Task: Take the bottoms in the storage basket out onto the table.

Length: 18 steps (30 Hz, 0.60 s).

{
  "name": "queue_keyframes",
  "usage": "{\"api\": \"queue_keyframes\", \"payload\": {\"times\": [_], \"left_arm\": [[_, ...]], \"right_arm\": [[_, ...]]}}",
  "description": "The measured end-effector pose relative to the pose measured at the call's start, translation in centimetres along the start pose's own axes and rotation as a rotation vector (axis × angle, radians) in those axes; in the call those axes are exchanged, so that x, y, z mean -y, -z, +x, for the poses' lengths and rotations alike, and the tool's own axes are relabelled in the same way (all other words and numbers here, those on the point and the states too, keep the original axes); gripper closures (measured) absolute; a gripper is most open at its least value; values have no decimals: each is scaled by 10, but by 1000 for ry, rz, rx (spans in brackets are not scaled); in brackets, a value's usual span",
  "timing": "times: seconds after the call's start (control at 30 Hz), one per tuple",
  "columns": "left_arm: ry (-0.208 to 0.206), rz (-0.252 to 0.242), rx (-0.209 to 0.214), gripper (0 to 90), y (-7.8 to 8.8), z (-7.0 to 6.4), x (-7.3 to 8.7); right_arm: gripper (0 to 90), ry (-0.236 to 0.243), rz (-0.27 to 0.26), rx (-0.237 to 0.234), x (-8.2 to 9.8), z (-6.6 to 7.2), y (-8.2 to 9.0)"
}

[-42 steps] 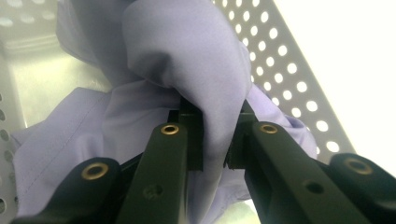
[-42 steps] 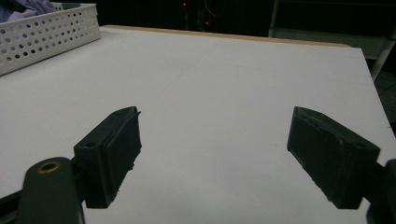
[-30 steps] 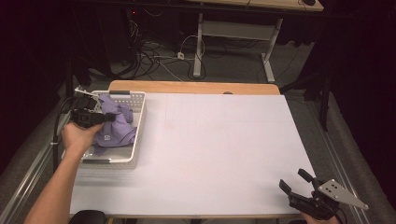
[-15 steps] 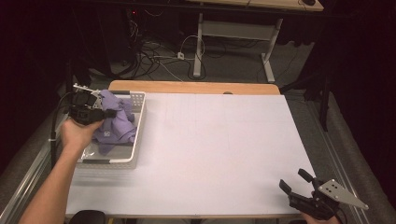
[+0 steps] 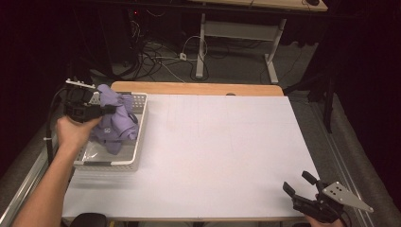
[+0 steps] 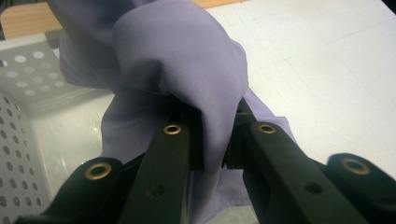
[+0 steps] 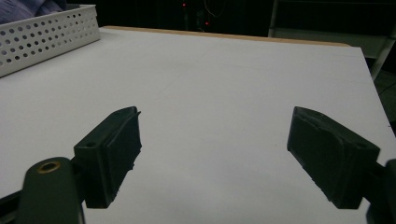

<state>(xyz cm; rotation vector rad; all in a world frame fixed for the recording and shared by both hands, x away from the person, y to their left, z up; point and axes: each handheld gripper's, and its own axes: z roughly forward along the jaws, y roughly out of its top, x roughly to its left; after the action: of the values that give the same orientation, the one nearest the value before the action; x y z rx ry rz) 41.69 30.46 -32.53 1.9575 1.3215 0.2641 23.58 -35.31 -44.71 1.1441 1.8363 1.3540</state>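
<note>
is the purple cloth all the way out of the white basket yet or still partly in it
Partly in. The left tool is shut on a fold of the purple cloth, lifted above the rim, but the rest hangs down inside the white basket.

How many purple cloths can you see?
1: a crumpled purple fabric cloth, pinched in the left tongs above the white perforated plastic basket. More could be hidden underneath it.

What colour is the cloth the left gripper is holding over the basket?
Plain lilac purple, no pattern. The cloth shows best in the left gripper view, pinched between the jaws.
</note>
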Motion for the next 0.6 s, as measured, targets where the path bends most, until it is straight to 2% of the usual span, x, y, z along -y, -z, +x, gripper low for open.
{"api": "queue_keyframes", "payload": {"times": [0.5, 0.6], "left_arm": [[-26, -41, 52, 804, 20, -7, -6], [-47, -46, 62, 804, 24, -14, -9]], "right_arm": [[180, 3, 0, -2, 0, 0, 0], [180, 3, 0, -2, 0, 0, 0]]}}
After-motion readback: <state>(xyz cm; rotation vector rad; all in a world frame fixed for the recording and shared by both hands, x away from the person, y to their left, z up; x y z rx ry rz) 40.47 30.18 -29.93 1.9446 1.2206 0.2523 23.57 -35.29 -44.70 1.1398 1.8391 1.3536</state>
